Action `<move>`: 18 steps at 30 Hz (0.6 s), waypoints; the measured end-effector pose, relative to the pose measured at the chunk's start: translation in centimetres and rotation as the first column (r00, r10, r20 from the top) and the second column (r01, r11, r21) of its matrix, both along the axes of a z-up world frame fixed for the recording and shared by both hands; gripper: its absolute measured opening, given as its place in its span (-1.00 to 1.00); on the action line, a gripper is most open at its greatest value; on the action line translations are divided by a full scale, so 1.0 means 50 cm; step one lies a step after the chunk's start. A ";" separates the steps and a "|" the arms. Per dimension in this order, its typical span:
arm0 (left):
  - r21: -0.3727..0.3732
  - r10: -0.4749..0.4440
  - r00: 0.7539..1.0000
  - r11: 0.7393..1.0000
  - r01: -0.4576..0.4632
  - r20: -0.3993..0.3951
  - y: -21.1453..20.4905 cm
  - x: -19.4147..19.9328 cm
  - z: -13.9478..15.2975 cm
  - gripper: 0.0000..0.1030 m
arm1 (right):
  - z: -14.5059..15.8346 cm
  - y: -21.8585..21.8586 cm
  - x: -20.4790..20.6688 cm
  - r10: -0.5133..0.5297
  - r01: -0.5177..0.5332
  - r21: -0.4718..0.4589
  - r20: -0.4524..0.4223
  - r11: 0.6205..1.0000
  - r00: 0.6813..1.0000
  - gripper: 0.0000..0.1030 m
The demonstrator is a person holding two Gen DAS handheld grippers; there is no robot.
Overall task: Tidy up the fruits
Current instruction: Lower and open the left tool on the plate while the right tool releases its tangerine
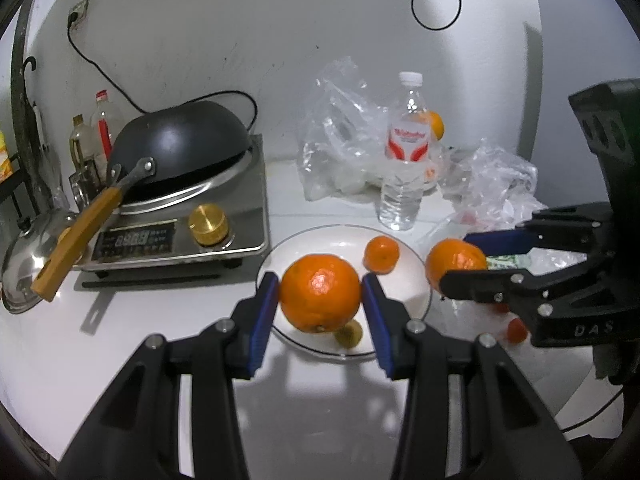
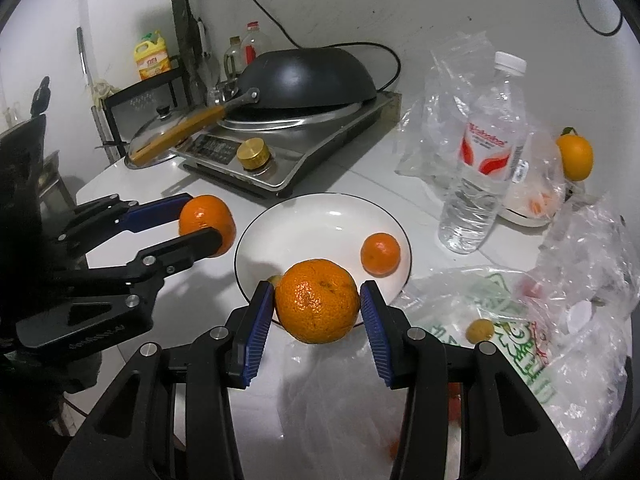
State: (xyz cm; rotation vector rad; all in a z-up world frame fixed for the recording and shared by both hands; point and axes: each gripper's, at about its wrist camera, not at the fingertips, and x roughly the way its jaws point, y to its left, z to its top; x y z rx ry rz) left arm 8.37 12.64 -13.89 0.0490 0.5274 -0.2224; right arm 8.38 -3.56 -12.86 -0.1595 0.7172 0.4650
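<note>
**Both grippers carry an orange at the white plate**

The left gripper (image 1: 320, 294) is clenched on a large orange (image 1: 320, 293), its blue pads pressing the fruit's two sides. In the left wrist view this orange hangs over the near part of a white plate (image 1: 416, 300) with a thin dark rim. On the plate lie a small mandarin (image 1: 381, 254) toward the far side and a small yellowish-green fruit (image 1: 349, 334) at the near edge, partly hidden under the held orange.

The right gripper (image 2: 317, 300) likewise grasps a second orange (image 2: 317, 301), pads tight on both sides, at the plate's near rim in the right wrist view. In the left wrist view it sits just beside the plate's right edge.

The plate rests on a white countertop (image 1: 140, 320). Behind it to the left stands an induction cooker (image 1: 224, 216) with a brass knob (image 1: 208, 220), and a black wok (image 1: 180, 140) with a wooden handle lies upside down on it. A clear water bottle (image 1: 404, 160) stands upright just behind the plate, with crumpled plastic bags (image 2: 500, 320) around it. Another small orange fruit (image 2: 575, 158) sits farther back beside the bottle, and a small yellowish fruit (image 2: 480, 330) lies on the bags.
</note>
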 end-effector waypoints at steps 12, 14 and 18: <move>0.005 0.005 0.998 1.000 -0.005 -0.060 0.004 0.074 -0.046 -0.15 | -0.046 0.023 0.074 0.030 -0.030 0.007 -0.062 1.000 0.998 -0.08; 0.009 0.004 0.998 1.000 -0.004 -0.070 0.004 0.083 -0.054 -0.15 | -0.054 0.027 0.085 0.033 -0.033 0.007 -0.074 0.999 0.997 -0.08; 0.011 0.008 0.996 1.000 -0.007 -0.091 0.006 0.101 -0.067 -0.15 | -0.078 0.035 0.103 0.043 -0.042 0.005 -0.109 0.999 0.993 -0.08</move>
